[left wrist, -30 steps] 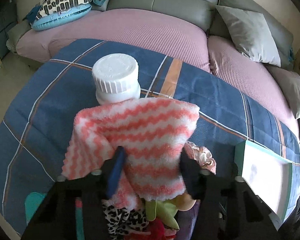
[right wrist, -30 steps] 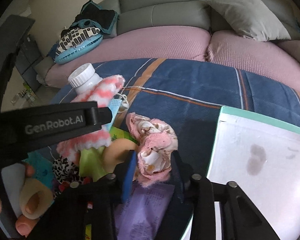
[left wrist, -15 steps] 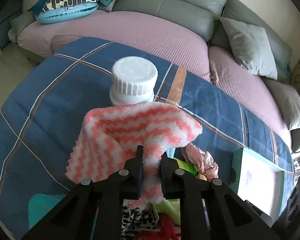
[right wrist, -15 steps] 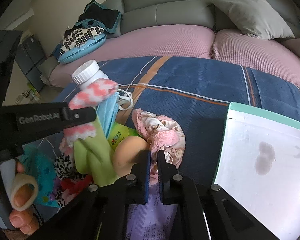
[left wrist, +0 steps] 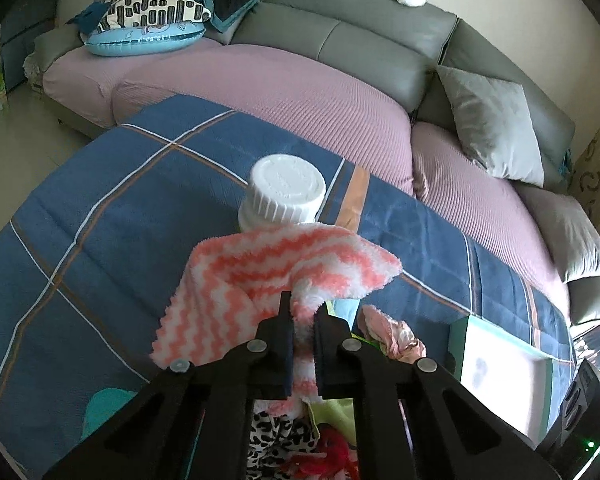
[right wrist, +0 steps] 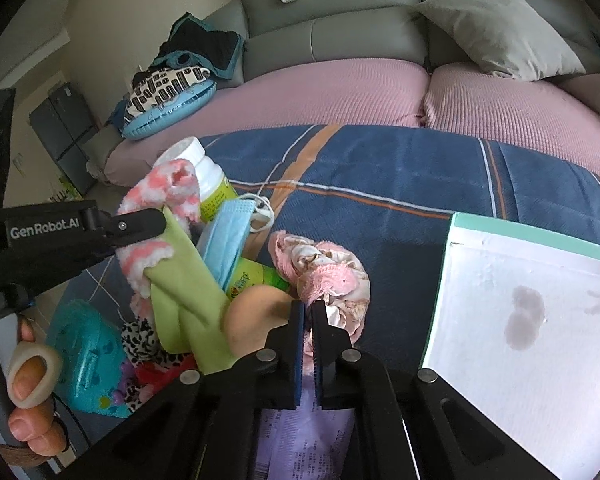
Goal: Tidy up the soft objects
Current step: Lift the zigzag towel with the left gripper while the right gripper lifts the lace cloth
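My left gripper (left wrist: 302, 332) is shut on a pink-and-white zigzag fleece cloth (left wrist: 260, 280) and holds it lifted above the pile; the cloth (right wrist: 168, 184) and the gripper (right wrist: 156, 220) also show in the right wrist view. My right gripper (right wrist: 307, 320) is shut on a crumpled pink frilly cloth (right wrist: 324, 268), which rests on the blue plaid blanket (right wrist: 380, 168). A green cloth (right wrist: 184, 292) hangs under the fleece cloth. A blue face mask (right wrist: 228, 236) and leopard-print fabric (right wrist: 140, 340) lie in the pile.
A white-capped bottle (left wrist: 284, 192) stands behind the fleece cloth. A white box with a teal rim (right wrist: 520, 320) sits at the right. A teal plastic case (right wrist: 84, 344), a green bottle (right wrist: 252, 276) and purple paper (right wrist: 300, 432) lie nearby. Sofa cushions (left wrist: 260, 92) are behind.
Both grippers closed from open: the left on the zigzag cloth, the right on the pink frilly cloth. The left gripper has lifted its cloth upward, uncovering the green cloth and mask.
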Demonstrator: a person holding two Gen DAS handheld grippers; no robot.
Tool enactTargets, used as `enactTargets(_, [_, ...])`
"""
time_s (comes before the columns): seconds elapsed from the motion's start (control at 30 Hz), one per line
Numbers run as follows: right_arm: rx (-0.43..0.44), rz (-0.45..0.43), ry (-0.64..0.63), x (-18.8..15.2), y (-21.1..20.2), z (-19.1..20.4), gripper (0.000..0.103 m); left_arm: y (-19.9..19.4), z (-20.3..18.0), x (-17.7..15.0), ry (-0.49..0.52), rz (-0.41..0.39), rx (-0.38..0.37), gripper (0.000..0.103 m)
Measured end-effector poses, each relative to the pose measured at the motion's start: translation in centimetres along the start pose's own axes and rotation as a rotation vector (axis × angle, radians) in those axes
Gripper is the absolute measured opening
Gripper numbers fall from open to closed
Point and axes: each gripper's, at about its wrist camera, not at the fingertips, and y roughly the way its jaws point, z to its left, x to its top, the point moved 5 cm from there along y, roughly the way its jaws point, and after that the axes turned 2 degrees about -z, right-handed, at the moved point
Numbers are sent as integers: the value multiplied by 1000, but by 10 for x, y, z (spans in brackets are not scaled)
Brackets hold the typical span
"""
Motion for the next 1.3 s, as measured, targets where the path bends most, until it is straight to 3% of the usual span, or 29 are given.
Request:
enactTargets(0.47, [13, -5, 21, 1, -4, -6, 4, -7, 3, 8, -19, -39, -21, 7])
enactTargets(0.7, [19, -1, 26, 1, -2, -8, 4, -14, 1, 13, 2, -70, -27, 14])
enactTargets(0.87, [22, 3, 31, 0, -1, -11, 4, -2, 3, 8, 3, -38, -6, 14])
enactTargets(0.97, [31, 6, 36, -1, 0, -12, 4, 1, 3, 6, -8, -30, -22, 6])
enactTargets(1.3, [60, -53, 44, 7, -15, -8, 2, -31, 1, 16, -6, -135, -67, 5])
